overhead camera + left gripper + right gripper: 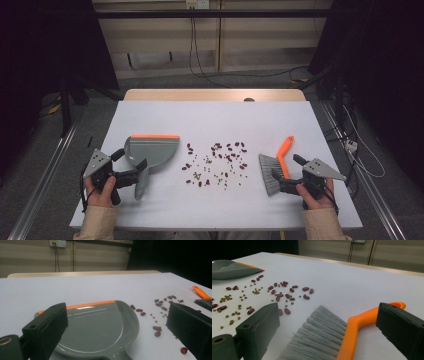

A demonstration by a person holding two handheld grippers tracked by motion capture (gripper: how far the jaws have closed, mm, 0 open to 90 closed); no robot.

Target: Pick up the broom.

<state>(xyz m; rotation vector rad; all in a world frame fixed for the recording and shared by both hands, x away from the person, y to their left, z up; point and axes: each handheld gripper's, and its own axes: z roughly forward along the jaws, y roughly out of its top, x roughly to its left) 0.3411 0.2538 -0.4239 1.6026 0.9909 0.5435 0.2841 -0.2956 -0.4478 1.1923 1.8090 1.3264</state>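
Between the dustpan and the brush, across the middle of the table, lies a loose scatter of beans: larger dark red ones mixed with small green ones, spread thin with none piled up.

The dustpan is grey with an orange strip along its front lip, lying flat toward the left edge, its handle pointing back to the near edge. The brush lies toward the right edge, grey bristles fanned toward the near side and a bent orange handle running away to the far side.

The left gripper has its jaws spread wide on either side of the dustpan's handle end, holding nothing; in the left gripper view the pan sits between the open jaws without either pad pressing on it. The right gripper is likewise wide open, astride the brush where bristles meet handle, and grips nothing.

This looks like the pick-up stage before sweeping. Next, each pair of jaws would need to close firmly on its handle, so the tools can be lifted, the pan's lip set flat by the beans and the brush drawn toward it.
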